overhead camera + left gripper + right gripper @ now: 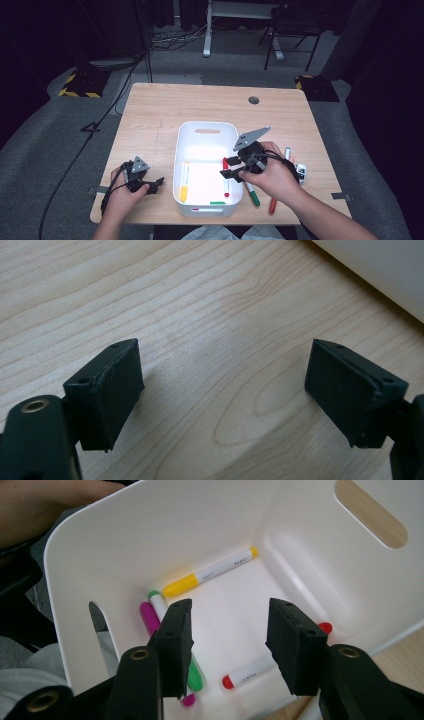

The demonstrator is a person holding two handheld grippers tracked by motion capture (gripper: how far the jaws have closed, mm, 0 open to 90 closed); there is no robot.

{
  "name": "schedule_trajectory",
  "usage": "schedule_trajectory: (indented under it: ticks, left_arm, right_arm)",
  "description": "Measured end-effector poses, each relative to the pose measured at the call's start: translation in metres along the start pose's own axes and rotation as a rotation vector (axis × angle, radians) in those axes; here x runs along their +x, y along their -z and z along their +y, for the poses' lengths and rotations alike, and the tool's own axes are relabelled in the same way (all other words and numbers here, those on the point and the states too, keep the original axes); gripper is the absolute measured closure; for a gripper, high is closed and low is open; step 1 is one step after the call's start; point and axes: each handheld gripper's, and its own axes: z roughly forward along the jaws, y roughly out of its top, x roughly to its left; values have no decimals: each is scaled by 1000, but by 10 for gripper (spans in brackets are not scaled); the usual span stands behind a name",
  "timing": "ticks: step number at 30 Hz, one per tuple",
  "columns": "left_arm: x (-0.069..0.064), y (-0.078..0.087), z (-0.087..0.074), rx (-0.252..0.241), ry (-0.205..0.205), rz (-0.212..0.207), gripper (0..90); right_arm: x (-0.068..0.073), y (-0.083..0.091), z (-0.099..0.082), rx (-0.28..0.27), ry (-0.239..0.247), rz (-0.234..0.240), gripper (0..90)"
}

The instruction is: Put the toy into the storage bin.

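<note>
A white bin point(181, 145) stands at the table's near middle. In it lie a yellow-capped marker point(184, 181), a red-capped marker point(226, 177), a green one point(217, 203) and a magenta one point(195, 209). My right gripper point(231, 167) hovers over the bin's right rim, open and with nothing between its pads. Its own view looks into the bin point(150, 530) at the yellow marker point(210, 572), red marker point(250, 672), magenta marker point(148, 617) and green marker point(194, 677), with the gripper point(227, 635) above them. My left gripper point(155, 184) rests low over bare wood left of the bin, open point(225, 385) and holding nothing.
Right of the bin, partly under my right hand, lie a green marker point(252, 194), a red marker point(273, 205), a grey marker point(287, 152) and a small white-and-black object point(301, 171). A round grommet point(253, 100) sits near the far edge. A corner of the bin point(380, 275) is close to the left gripper.
</note>
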Motion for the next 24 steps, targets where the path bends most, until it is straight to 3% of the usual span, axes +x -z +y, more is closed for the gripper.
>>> schedule_trajectory:
  ticks: [5, 11, 14, 20, 24]
  left_arm:
    - [0, 0, 0, 0, 1, 0, 161]
    - [0, 0, 0, 0, 0, 0, 161]
    - [0, 0, 0, 0, 0, 0, 161]
    - [0, 0, 0, 0, 0, 0, 161]
    - [0, 0, 0, 0, 0, 0, 160]
  right_arm:
    - [-11, 16, -14, -49, -44, -25, 541]
    - [-29, 25, -33, -41, -103, -69, 551]
    - [-35, 17, -45, -38, -125, -43, 573]
    - [-46, 6, -63, -31, -164, -51, 580]
    - [-54, -13, -78, 28, -196, -65, 578]
